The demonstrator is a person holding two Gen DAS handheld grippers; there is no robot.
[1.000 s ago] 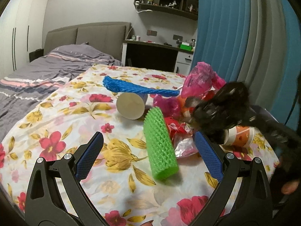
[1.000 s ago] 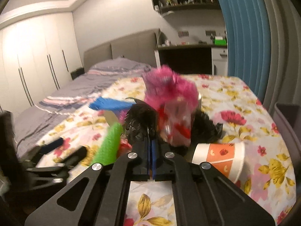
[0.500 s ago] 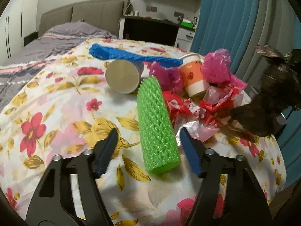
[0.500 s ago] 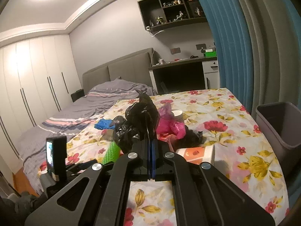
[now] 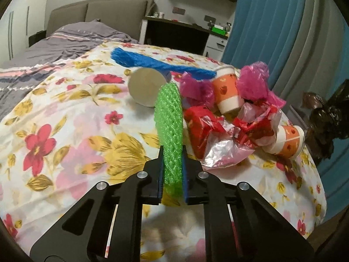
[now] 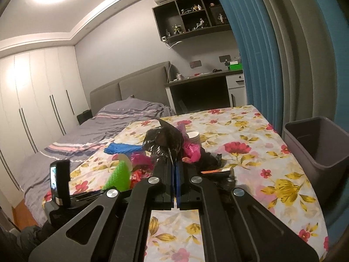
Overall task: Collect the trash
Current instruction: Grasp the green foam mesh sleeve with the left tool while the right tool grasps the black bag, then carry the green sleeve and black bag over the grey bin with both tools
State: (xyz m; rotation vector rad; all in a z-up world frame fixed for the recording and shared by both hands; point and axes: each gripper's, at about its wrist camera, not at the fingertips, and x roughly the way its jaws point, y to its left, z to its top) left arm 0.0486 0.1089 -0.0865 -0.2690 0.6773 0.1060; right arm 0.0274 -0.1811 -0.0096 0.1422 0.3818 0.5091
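Left wrist view: my left gripper (image 5: 172, 159) is closing its jaws on the green foam net (image 5: 169, 120) — cups and wrappers lie at two o'clock. My right gripper (image 6: 174, 166) pinches the black bag (image 6: 162, 140); grey bin (image 6: 314, 152) at three o'clock.

Ahead of my jaws the floral tablecloth (image 5: 65, 131) spreads out, red and yellow blooms on white. Beyond it and to my left lies a bed with a grey striped duvet (image 6: 122, 118) against a padded grey headboard (image 6: 130, 87). Farther left stand white wardrobe doors (image 6: 32, 100). Straight ahead sits a dark desk (image 6: 202, 78), a wall shelf of figurines (image 6: 192, 17) above it. Blue curtains (image 6: 261, 50) hang to my right.
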